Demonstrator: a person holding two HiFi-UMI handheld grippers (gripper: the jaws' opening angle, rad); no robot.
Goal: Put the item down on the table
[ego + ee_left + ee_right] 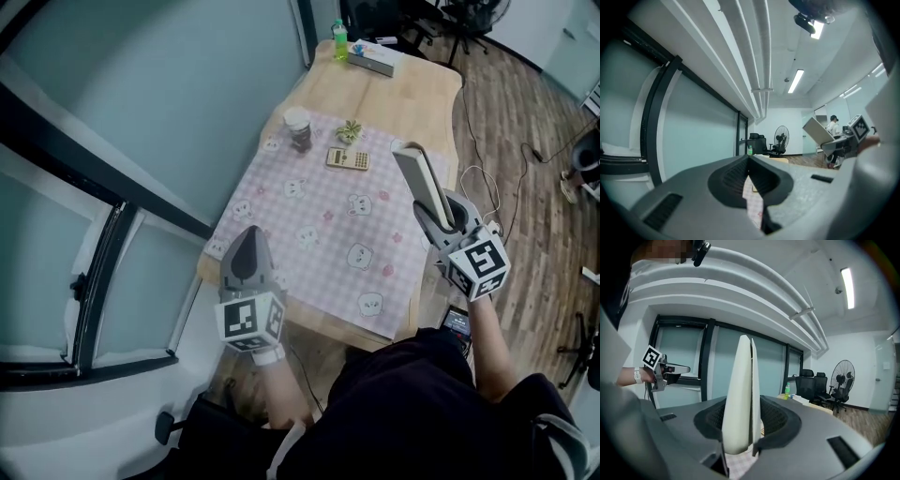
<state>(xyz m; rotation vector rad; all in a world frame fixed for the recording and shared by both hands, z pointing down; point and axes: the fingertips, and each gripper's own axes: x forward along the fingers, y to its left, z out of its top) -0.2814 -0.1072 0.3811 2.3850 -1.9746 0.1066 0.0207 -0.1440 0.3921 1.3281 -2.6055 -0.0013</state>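
My right gripper (439, 217) is shut on a long, flat, off-white slab (419, 173) that sticks up and forward above the table's right edge. In the right gripper view the slab (740, 394) stands upright between the jaws, clamped at its lower end. My left gripper (248, 236) hovers over the front left corner of the pink checked cloth (319, 234), jaws together with nothing in them. The left gripper view shows only a thin slit between its pads (726, 176), and the right gripper with the slab (816, 130) off to the right.
On the far part of the cloth stand a paper cup (298, 128), a small potted plant (349, 131) and a tan calculator (348, 158). A green bottle (339, 40) and a box (373, 58) sit at the wooden table's far end. A glass wall runs along the left; cables (483, 187) lie on the floor at right.
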